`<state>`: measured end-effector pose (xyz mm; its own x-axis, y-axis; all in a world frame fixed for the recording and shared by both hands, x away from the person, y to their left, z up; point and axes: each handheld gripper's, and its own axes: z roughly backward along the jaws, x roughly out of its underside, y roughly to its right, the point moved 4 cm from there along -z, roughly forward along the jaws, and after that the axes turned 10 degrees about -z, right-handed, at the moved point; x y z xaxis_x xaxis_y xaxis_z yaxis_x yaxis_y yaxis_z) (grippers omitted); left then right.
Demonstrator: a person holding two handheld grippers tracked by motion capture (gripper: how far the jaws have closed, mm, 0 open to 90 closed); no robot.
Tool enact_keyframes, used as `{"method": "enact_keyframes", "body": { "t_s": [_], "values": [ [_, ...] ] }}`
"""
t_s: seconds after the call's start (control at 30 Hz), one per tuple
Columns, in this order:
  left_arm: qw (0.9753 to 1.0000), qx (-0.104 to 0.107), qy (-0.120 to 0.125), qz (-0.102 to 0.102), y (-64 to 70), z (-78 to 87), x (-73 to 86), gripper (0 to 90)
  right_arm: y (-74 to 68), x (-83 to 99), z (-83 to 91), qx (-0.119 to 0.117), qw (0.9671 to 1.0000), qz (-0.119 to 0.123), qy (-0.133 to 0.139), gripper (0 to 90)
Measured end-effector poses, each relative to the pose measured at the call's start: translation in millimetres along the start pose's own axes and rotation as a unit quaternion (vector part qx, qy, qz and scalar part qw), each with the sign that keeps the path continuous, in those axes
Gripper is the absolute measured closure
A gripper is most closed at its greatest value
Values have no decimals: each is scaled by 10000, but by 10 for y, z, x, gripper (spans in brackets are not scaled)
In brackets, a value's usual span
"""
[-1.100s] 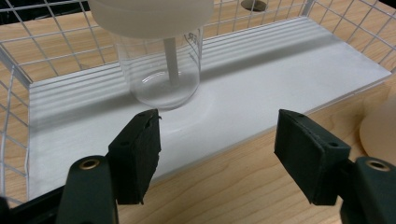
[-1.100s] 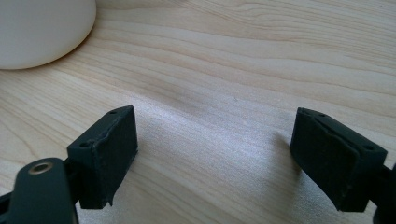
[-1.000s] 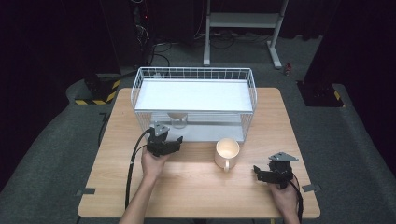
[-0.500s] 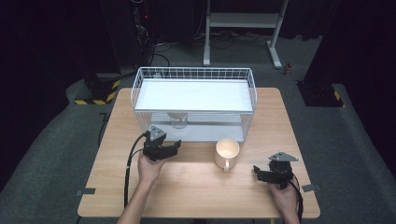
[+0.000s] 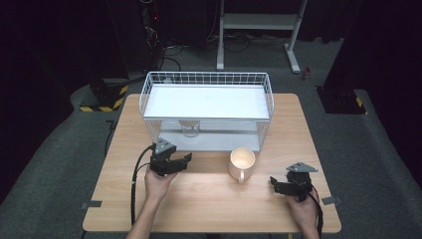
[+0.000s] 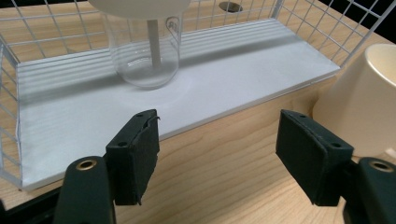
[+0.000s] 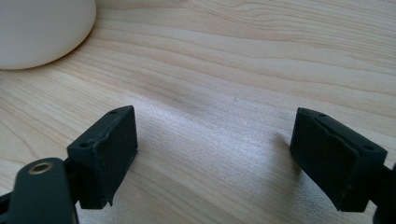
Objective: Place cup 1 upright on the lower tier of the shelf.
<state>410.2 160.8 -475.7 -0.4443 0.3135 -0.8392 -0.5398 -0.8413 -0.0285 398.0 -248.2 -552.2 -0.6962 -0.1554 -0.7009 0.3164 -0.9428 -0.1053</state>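
Observation:
A clear glass [image 5: 189, 130] [image 6: 144, 51] stands on the white bottom board [image 6: 210, 88] of a white wire rack [image 5: 206, 79], under its upper shelf; a pale round shape covers the glass's top. A cream mug [image 5: 242, 163] [image 6: 362, 102] stands on the wooden table just in front of the rack. My left gripper [image 5: 180, 162] [image 6: 217, 140] hovers open in front of the rack's left part, facing the glass, with nothing between its fingers. My right gripper [image 5: 274, 183] [image 7: 215, 144] rests low over bare wood right of the mug [image 7: 42, 28], open and holding nothing.
The wire rack takes up the back half of the wooden table [image 5: 209, 204]. Its wire walls [image 6: 322, 23] close in the sides, and the front is open. A black cable [image 5: 134, 189] trails from the left gripper. Dark floor surrounds the table.
My left gripper has drawn back a little from the rack toward the person. The right gripper, mug and glass have stayed where they were.

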Motion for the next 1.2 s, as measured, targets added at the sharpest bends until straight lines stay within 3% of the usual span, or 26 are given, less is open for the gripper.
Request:
{"method": "enact_keyframes", "body": {
  "t_s": [0.23, 1.2],
  "values": [
    [10000, 40, 33, 23, 23, 56, 30, 302, 0, 0, 0, 1, 10000, 2, 1, 150],
    [9999, -129, 78, -19, 70, 267, 257, 303, 0, 0, 0, 1, 10000, 2, 1, 150]
  ]
}}
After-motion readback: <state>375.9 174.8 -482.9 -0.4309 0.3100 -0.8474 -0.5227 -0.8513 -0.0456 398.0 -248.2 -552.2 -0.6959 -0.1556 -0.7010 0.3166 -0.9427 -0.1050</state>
